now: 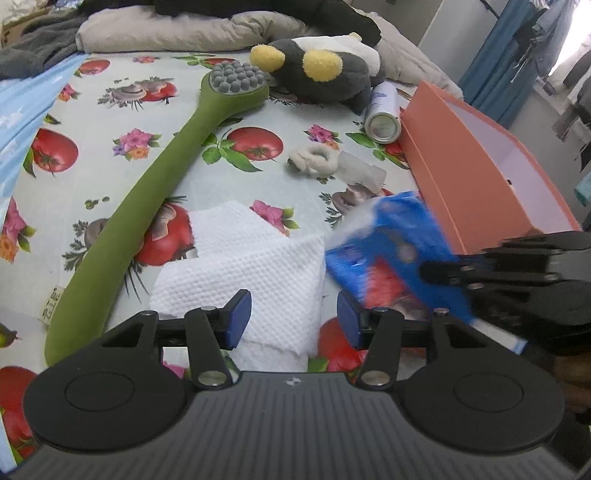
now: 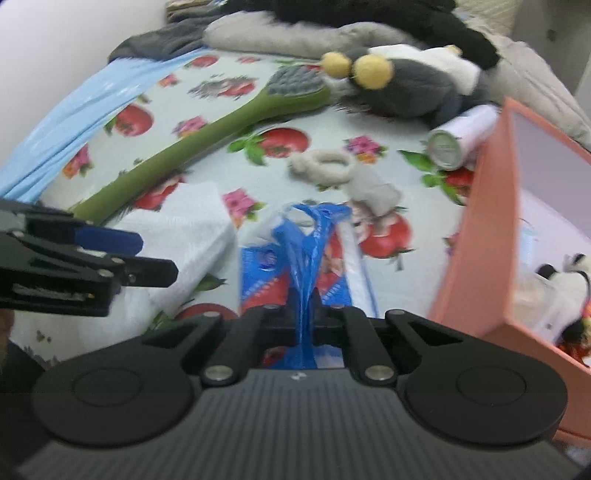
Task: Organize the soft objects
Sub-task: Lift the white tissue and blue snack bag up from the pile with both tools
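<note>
A blue plastic packet (image 2: 295, 258) hangs pinched by its top between the jaws of my right gripper (image 2: 304, 299), which is shut on it. The left wrist view shows the same blue packet (image 1: 391, 251) blurred, just left of the orange box (image 1: 476, 177). My left gripper (image 1: 293, 317) stands open above a folded white towel (image 1: 255, 258), nothing between its blue pads (image 1: 240, 314). A grey and yellow plush toy (image 1: 317, 74), a beige scrunchie (image 1: 314, 160) and a green long-handled brush (image 1: 155, 177) lie on the tomato-print cloth (image 1: 92, 122).
The open orange box (image 2: 491, 229) stands at the right, with a small black and white plush (image 2: 565, 280) inside. A white spray can (image 1: 384, 114) lies beside it. Grey pillows (image 1: 177, 33) and dark clothes are piled at the back. Blue fabric (image 1: 22, 122) borders the left.
</note>
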`<state>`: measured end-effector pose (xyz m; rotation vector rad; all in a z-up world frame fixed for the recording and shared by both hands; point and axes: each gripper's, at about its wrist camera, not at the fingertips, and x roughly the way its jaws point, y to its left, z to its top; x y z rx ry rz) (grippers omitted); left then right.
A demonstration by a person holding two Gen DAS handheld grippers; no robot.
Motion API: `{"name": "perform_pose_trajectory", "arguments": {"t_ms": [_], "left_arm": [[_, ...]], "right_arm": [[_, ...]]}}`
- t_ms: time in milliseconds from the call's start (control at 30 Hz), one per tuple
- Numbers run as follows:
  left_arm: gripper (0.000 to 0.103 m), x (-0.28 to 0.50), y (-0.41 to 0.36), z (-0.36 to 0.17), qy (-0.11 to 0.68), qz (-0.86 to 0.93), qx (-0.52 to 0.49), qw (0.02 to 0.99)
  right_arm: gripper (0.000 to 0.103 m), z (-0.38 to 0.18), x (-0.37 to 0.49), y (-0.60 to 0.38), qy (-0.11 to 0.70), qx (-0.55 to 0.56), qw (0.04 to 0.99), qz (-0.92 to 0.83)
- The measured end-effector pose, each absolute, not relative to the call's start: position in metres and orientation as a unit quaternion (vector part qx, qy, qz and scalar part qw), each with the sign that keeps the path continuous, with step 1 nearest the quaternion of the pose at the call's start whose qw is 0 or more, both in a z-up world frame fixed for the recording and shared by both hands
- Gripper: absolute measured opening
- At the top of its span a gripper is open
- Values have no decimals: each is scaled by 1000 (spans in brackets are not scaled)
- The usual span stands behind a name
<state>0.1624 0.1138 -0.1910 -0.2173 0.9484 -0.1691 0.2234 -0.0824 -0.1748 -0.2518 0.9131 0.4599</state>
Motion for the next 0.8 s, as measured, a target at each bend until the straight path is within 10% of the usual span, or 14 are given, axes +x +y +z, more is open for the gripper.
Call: {"name": "perform_pose_trajectory", "arguments": {"t_ms": [467,633,800], "left_arm": [[54,184,60,-221,477,-4,15,879],[15,190,58,-219,480,46,5,876],[9,188,61,-204,473,91,-38,875]], "right_arm": [[7,-178,201,-108,442,-91,859,243],[7,-179,207,-118,442,-79,853,267],[6,-175,213,-122,444,-76,845,288]]}}
